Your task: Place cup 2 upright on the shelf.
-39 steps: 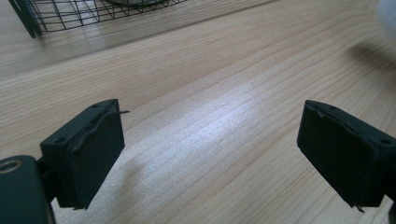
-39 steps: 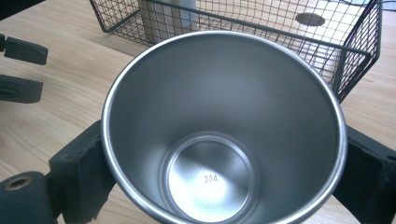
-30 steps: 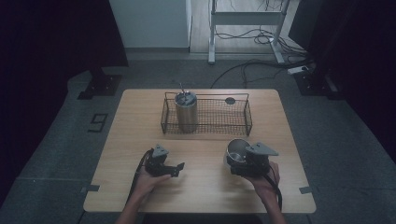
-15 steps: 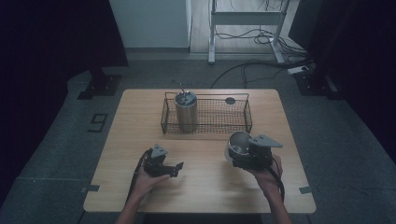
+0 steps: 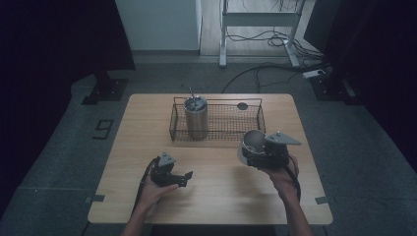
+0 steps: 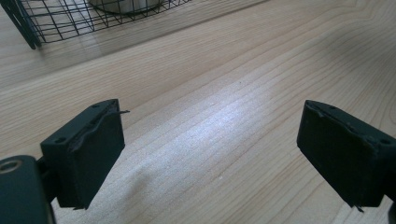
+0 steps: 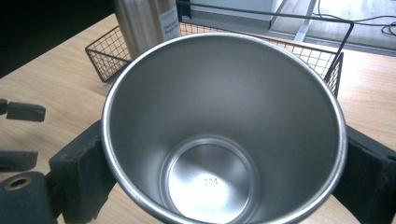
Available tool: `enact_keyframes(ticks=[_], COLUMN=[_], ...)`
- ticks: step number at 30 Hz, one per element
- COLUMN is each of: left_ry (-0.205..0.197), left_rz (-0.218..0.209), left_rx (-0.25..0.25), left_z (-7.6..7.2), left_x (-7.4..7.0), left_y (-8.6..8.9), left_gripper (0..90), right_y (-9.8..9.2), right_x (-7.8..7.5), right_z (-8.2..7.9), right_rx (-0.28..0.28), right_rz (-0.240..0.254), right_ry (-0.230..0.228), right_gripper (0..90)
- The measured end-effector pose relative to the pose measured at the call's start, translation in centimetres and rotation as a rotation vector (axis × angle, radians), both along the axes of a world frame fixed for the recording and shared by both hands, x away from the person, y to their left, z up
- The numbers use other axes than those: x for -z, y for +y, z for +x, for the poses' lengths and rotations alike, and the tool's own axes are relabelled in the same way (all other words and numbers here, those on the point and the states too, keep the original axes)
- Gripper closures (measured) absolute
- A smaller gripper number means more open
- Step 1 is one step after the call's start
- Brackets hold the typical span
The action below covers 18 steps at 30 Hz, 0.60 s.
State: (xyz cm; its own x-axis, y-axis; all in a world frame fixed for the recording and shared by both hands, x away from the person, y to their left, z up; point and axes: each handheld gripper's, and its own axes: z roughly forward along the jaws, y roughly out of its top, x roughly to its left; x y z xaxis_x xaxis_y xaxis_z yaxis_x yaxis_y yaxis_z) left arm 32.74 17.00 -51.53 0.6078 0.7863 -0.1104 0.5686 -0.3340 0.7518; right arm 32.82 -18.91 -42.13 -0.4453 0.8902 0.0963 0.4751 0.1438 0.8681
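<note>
An empty stainless steel cup (image 5: 253, 140) (image 7: 219, 130) is off the table at its right front, and my right gripper (image 5: 249, 155) (image 7: 224, 186) is shut on it. The pads (image 7: 81, 170) press on both sides of the cup's wall, and its open mouth faces the right gripper view's camera. My left gripper (image 5: 185, 177) (image 6: 210, 158) is low over the wooden table (image 5: 221, 196) at the left front. It is open with only bare wood between its pads (image 6: 88, 154).
A black wire basket (image 5: 216, 129) (image 7: 336, 60) stands at the table's back middle. A tall lidded steel bottle (image 5: 195, 118) (image 7: 147, 23) is in its left end, and a small dark disc (image 5: 242, 105) lies at its back right. Cables and a stand are on the floor beyond.
My right gripper has lifted the steel cup higher and carried it slightly toward the basket. The left gripper has stayed where it was.
</note>
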Motion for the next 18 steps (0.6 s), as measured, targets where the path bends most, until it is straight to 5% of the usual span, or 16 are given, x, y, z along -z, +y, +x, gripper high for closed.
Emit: enact_keyframes(ticks=[18], left_ry=[0.007], left_rz=[0.004], left_rx=[0.007], left_z=[-0.2], left_x=[0.1], left_y=[-0.1], left_gripper=[8.5], right_y=[0.2], right_x=[-1.8], right_z=[2.5], right_rx=[-0.006], right_rz=[0.003], right_ry=[-0.005], right_gripper=[7.2])
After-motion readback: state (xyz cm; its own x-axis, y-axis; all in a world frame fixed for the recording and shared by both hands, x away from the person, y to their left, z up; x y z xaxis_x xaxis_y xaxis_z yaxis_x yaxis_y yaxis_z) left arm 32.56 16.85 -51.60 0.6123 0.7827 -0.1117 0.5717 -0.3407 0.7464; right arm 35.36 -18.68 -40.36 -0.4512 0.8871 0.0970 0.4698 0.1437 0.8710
